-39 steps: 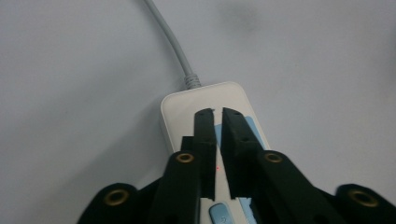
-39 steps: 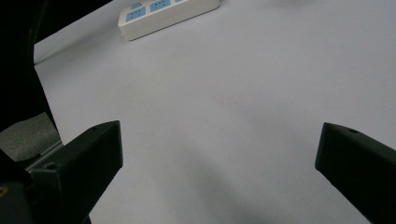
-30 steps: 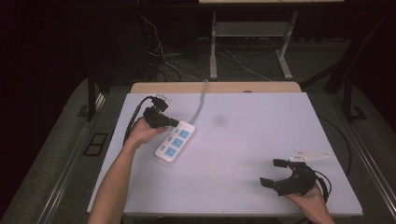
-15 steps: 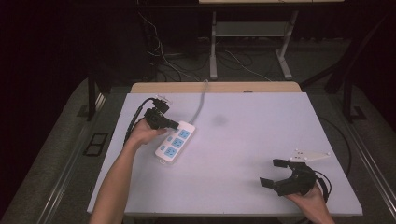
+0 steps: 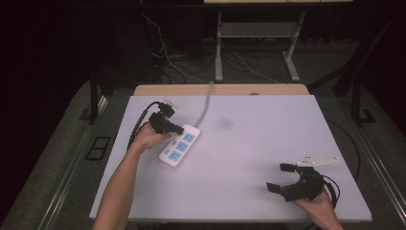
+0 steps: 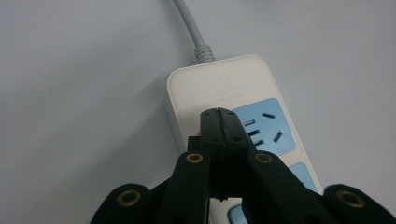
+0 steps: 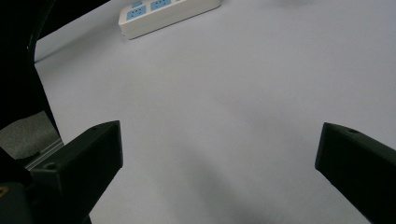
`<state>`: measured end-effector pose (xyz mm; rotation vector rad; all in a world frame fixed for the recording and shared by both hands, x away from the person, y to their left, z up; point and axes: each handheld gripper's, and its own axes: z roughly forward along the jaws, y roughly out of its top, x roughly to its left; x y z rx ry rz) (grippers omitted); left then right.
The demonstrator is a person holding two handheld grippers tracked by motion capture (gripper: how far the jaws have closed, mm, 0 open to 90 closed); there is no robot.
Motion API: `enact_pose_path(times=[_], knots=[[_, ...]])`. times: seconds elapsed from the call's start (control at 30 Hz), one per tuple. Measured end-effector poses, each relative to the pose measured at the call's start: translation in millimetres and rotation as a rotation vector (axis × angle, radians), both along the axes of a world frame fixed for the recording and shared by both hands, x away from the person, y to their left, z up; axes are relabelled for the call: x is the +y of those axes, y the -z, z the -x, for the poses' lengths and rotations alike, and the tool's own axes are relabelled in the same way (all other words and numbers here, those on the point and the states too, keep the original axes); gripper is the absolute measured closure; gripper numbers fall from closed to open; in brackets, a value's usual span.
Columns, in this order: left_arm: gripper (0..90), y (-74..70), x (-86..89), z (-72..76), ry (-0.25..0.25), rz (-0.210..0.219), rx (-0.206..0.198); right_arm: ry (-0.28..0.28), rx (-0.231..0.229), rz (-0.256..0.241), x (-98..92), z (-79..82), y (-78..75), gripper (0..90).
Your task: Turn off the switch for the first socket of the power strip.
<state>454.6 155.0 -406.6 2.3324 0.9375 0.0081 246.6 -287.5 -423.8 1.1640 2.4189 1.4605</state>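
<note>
A white power strip (image 5: 179, 144) with blue socket faces lies on the left part of the table, its grey cord (image 5: 206, 103) running off the far edge. My left gripper (image 5: 178, 129) hovers over the strip's cord end, jaws pressed together with nothing between them. In the left gripper view the shut tips (image 6: 221, 116) sit just over the strip (image 6: 219, 84), beside the first blue socket (image 6: 264, 128). My right gripper (image 5: 280, 177) rests near the front right corner, jaws wide apart and empty. The right gripper view shows its open jaws over bare table, with the strip (image 7: 168, 11) far off.
The table top (image 5: 249, 139) is a pale sheet with a wooden strip along its far edge. A grey plate (image 5: 318, 160) sits atop the right gripper. Cables and metal stand legs (image 5: 220, 48) lie on the dark floor behind the table.
</note>
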Motion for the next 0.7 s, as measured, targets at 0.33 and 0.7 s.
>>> enact_pose_path(times=[0.33, 0.7], knots=[[90.0, 0.0, -0.4, 2.1, 0.013, -0.019, -0.031, -0.002, -0.002, 0.002, 0.1, 0.5, -0.1, 0.6], [90.0, 4.2, 3.9, 2.0, -0.015, 0.024, -0.015, -0.003, -0.010, 0.003, -0.8, 1.1, -1.1, 0.6]])
